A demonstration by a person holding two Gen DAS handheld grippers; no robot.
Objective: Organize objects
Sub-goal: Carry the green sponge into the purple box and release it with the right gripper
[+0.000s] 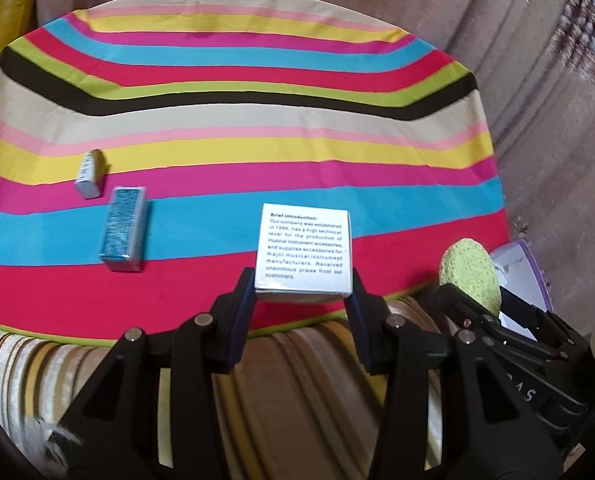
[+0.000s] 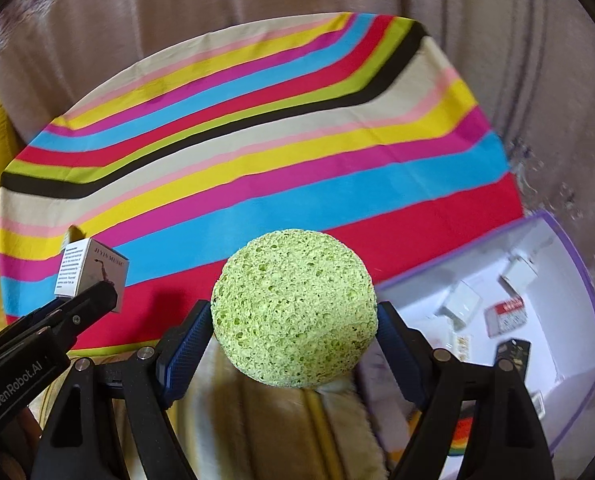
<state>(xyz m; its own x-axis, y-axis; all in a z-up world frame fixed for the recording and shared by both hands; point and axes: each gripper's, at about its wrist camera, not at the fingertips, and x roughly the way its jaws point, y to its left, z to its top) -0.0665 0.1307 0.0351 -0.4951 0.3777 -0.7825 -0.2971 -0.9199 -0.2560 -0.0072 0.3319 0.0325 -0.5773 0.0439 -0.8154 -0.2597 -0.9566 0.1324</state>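
Left hand-held gripper [image 1: 303, 294] clamping white box [image 1: 305, 252]; right hand-held gripper [image 2: 295, 326] clamping green sponge [image 2: 295, 308]

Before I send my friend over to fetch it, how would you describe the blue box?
On the striped cloth, look toward its left side, on the blue stripe. The glittery blue box lies flat there, longer and darker than the small pale box just behind it.

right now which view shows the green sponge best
The right wrist view: the green sponge fills the centre, pores sharp, clamped in the right gripper. The left wrist view shows only its edge at right.
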